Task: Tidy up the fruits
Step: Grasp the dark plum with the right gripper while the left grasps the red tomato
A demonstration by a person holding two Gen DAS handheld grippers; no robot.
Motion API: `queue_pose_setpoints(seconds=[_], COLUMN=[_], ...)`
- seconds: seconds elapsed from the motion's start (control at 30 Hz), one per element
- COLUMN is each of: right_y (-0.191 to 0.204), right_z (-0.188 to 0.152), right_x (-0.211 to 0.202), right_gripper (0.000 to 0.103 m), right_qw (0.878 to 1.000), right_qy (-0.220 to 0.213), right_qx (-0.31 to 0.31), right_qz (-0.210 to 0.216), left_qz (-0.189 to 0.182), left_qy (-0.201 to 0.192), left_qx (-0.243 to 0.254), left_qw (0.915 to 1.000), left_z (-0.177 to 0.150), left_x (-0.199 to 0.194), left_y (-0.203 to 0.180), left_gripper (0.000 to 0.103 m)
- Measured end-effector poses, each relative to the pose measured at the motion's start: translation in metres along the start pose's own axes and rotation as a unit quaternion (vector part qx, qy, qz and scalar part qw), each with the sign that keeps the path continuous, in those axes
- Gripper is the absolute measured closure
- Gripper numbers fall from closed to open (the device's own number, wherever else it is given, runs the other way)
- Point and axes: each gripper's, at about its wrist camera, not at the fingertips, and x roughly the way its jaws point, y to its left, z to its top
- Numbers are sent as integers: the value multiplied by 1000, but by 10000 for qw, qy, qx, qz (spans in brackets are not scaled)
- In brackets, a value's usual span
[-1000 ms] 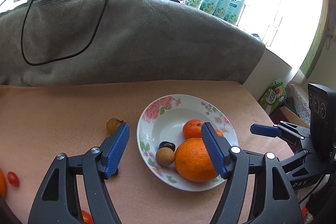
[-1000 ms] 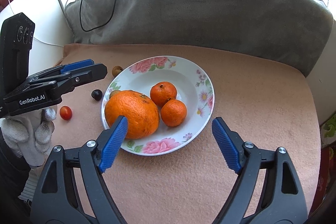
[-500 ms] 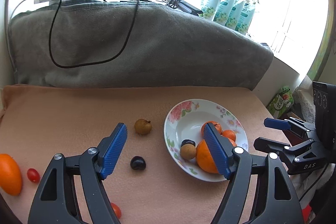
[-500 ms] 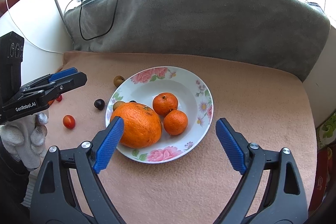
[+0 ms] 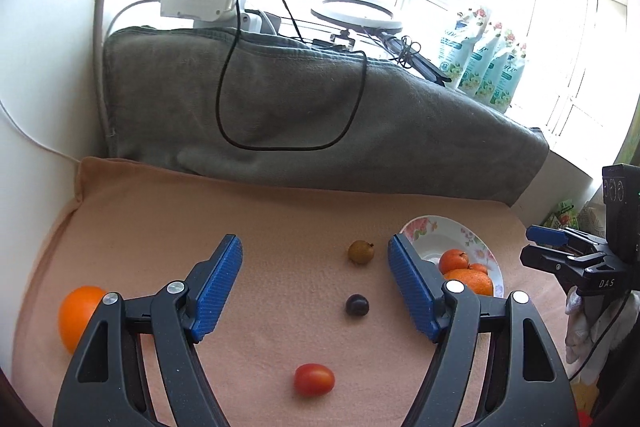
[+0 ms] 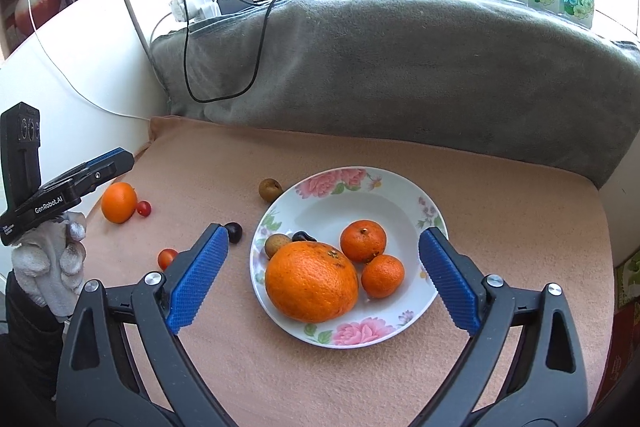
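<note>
My left gripper hangs above the peach-coloured cloth bench with its blue ribbed fingers spread wide and holding nothing; my right gripper hovers over the white floral-rimmed plate, fingers equally wide apart and empty. The plate already carries 1 large orange, 2 small mandarins, a tan longan-like fruit and something small and dark behind it that I cannot identify. Loose on the bench, left of the plate, lie a dark purple round fruit, a brown round fruit farther off, a red cherry tomato nearest me, and at the far left an orange citrus fruit with a second small tomato just beside it. I judge the step in hand to be picking up the dark purple fruit, since it sits between my left fingers' line of reach. To do it well I should lower straight down until the pads bracket its widest part, centre it so both pads touch together, and close gently, because a small round fruit on soft cloth will likely roll or squirt out if pinched off-centre. The brown fruit is near enough that I should keep the far fingertips from nudging it.
</note>
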Motion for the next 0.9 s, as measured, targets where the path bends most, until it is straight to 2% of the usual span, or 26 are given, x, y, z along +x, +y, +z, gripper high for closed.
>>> queue_pose_setpoints(seconds=[0.27,0.53,0.63,0.73,0.8,0.83,0.9], right_y=[37,79,91,99,104,106,112], right_z=[11,12,11,10,9,8,5], right_x=[10,36,49,65,76,81,91], right_gripper=[5,5,15,18,34,37,42], right_qw=[9985,9917,9881,9852,9829,9814,9783], right_qy=[-30,192,311,512,659,747,879], right_qx=[-478,-1183,-1397,-1525,-1619,-1667,-1782], right_qz=[260,458,559,594,583,584,587], left_qz=[151,19,-92,-198,-252,-264,-297], left_qy=[12,272,456,627,734,787,891], left_qx=[30,-13,-73,-77,-34,-17,-28], left_qw=[9999,9996,9989,9978,9970,9966,9956], left_z=[-20,-50,-60,-70,-76,-79,-85], left_x=[-23,-28,-21,-13,-8,-4,2], left_y=[17,17,17,13,10,9,8], left_gripper=[28,28,31,38,44,49,51])
